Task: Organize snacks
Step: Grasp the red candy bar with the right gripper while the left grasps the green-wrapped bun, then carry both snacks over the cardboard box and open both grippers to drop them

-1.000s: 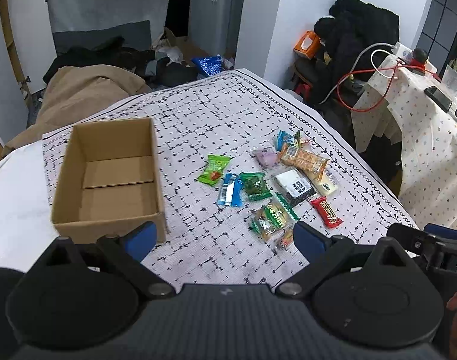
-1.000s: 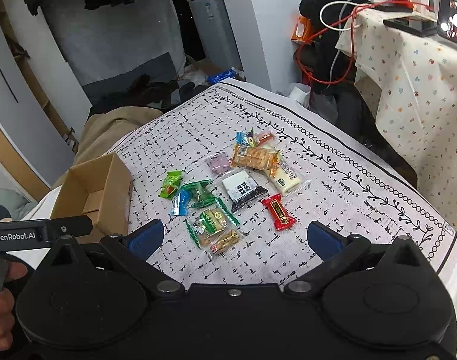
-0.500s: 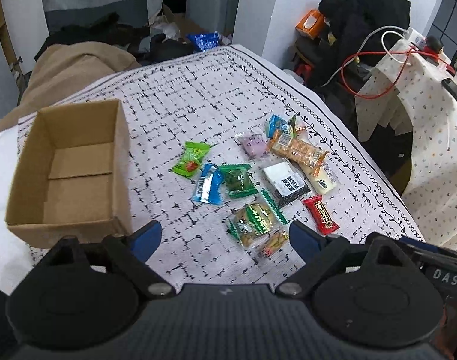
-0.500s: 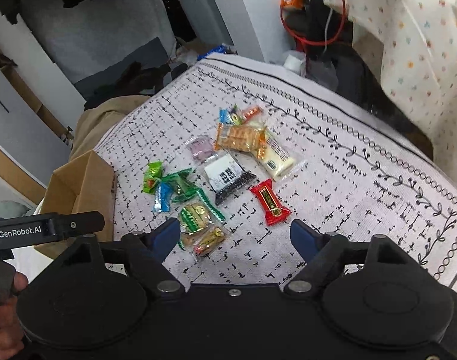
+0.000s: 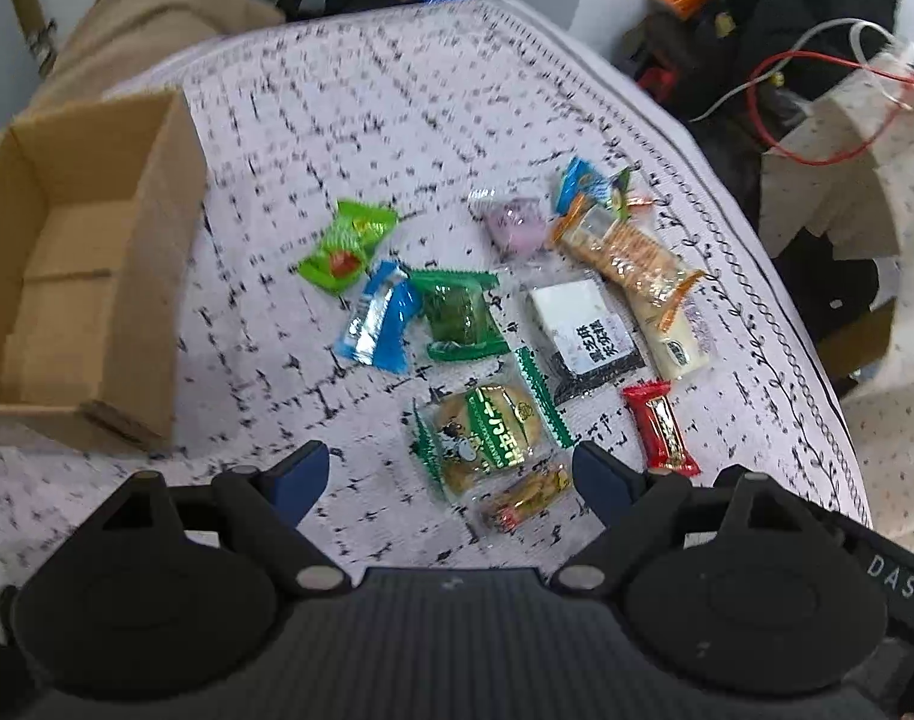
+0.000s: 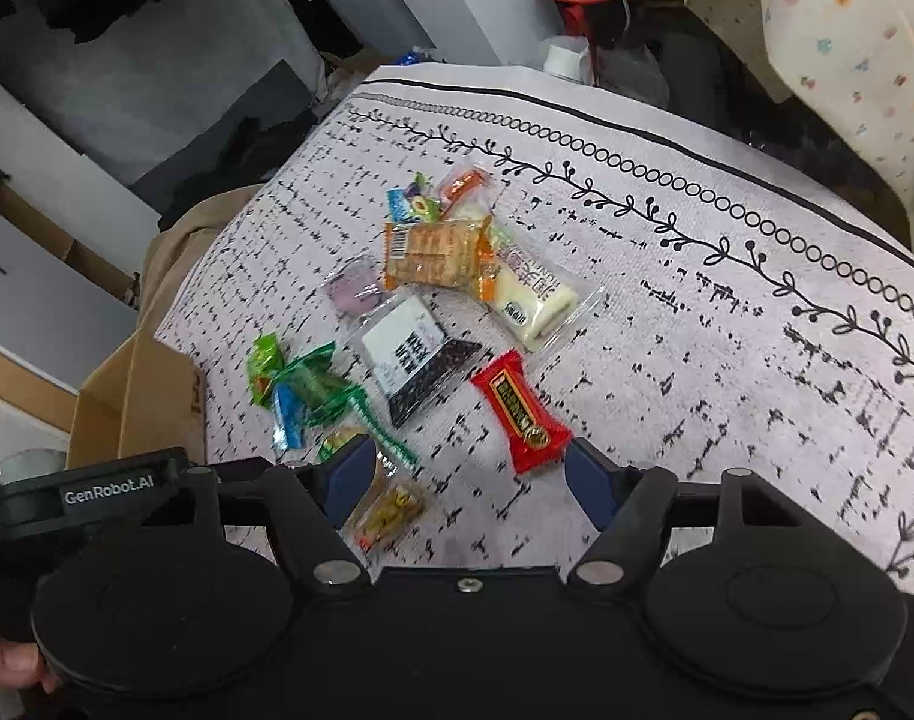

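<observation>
Several wrapped snacks lie in a loose cluster on the patterned cloth [image 5: 397, 96]. An empty cardboard box [image 5: 67, 276] stands at the left. My left gripper [image 5: 451, 477] is open and empty, just above a green cookie pack [image 5: 487, 432] and a small nut pack [image 5: 526, 501]. My right gripper [image 6: 469, 474] is open and empty, close over a red bar [image 6: 520, 411] and the nut pack [image 6: 391, 513]. Beyond lie a black-and-white pack [image 6: 415, 354], an orange cracker pack [image 6: 436, 249], a white bar [image 6: 532, 294], and green [image 5: 346, 243] and blue [image 5: 379, 318] candies.
The cloth's bordered edge [image 6: 697, 216] runs along the right side. A floral-covered table [image 6: 847, 30] with red cable [image 5: 817, 114] stands beyond it. Dark clothes [image 5: 787, 6] and a beige cover [image 5: 145, 18] lie behind. The box [image 6: 133, 402] shows at the right wrist view's left.
Both grippers have moved forward and down toward the snack cluster, which now looks larger and nearer. The right gripper's fingers have narrowed slightly. No snack has moved.
</observation>
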{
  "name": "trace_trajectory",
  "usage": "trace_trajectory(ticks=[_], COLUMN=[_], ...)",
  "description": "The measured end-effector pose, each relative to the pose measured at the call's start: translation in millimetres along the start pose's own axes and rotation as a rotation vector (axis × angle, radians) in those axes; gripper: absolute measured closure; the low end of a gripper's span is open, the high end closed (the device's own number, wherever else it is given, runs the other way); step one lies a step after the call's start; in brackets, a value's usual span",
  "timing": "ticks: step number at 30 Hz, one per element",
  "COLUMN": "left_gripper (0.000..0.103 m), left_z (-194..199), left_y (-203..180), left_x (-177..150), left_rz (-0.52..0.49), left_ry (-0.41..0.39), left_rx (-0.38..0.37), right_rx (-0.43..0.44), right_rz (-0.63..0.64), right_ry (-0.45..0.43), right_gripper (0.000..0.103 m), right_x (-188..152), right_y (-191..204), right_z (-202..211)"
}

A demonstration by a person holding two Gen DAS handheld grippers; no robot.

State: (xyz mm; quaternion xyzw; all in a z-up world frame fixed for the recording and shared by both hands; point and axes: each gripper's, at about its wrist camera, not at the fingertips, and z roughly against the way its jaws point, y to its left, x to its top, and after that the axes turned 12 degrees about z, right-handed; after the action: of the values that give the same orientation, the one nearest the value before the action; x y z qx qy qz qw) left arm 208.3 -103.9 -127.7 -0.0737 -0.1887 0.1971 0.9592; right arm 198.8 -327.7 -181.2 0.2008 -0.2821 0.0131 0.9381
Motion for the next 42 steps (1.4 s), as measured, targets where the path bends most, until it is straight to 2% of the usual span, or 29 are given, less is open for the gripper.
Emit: trace_trajectory(ticks=[7, 14, 16, 17, 19, 20, 23, 24, 26, 27, 29, 31, 35, 42], left_gripper=[0.014, 0.014, 0.014, 0.014, 0.014, 0.014, 0.014, 0.015, 0.03, 0.043, 0.044, 0.052, 0.053, 0.053], left_z=[-31, -64, -72, -77, -86, -89, -94, -94, -93, -91, -90, -87, -75, -34], left_y=[0, 7, 9, 9, 9, 8, 2, 1, -1, -1, -1, 4, 18, 36], left_x=[14, 19, 17, 16, 14, 13, 13, 14, 17, 19, 22, 22, 23, 28], left_rz=[0.122, 0.246, 0.267, 0.273, 0.28, 0.278, 0.254, 0.244, 0.234, 0.227, 0.211, 0.204, 0.217, 0.208], left_ry=[0.051, 0.108, 0.12, 0.129, 0.143, 0.141, 0.117, 0.107, 0.095, 0.093, 0.1, 0.108, 0.107, 0.053], left_rx=[0.006, 0.008, 0.001, 0.0, -0.007, -0.008, 0.011, 0.014, 0.01, 0.005, -0.009, -0.034, -0.071, -0.154], right_rx=[-0.063, -0.103, -0.11, -0.105, -0.113, -0.117, -0.105, -0.107, -0.113, -0.114, -0.123, -0.128, -0.134, -0.143], right_rz=[0.045, 0.132, 0.136, 0.123, 0.098, 0.094, 0.081, 0.08, 0.078, 0.077, 0.079, 0.081, 0.082, 0.083], right_ry=[0.048, 0.117, 0.133, 0.146, 0.159, 0.154, 0.147, 0.145, 0.135, 0.126, 0.11, 0.1, 0.07, -0.002], right_gripper=[0.034, 0.034, 0.041, 0.05, 0.058, 0.066, 0.07, 0.072, 0.074, 0.074, 0.075, 0.075, 0.076, 0.076], right_x=[14, 14, 13, 12, 12, 13, 12, 12, 12, 13, 12, 12, 10, 7], right_y=[-1, 0, -3, -6, -9, -9, -9, -8, -7, -6, -2, 3, 18, 49], right_z=[-30, -59, -65, -69, -74, -73, -71, -70, -66, -63, -56, -49, -34, -7])
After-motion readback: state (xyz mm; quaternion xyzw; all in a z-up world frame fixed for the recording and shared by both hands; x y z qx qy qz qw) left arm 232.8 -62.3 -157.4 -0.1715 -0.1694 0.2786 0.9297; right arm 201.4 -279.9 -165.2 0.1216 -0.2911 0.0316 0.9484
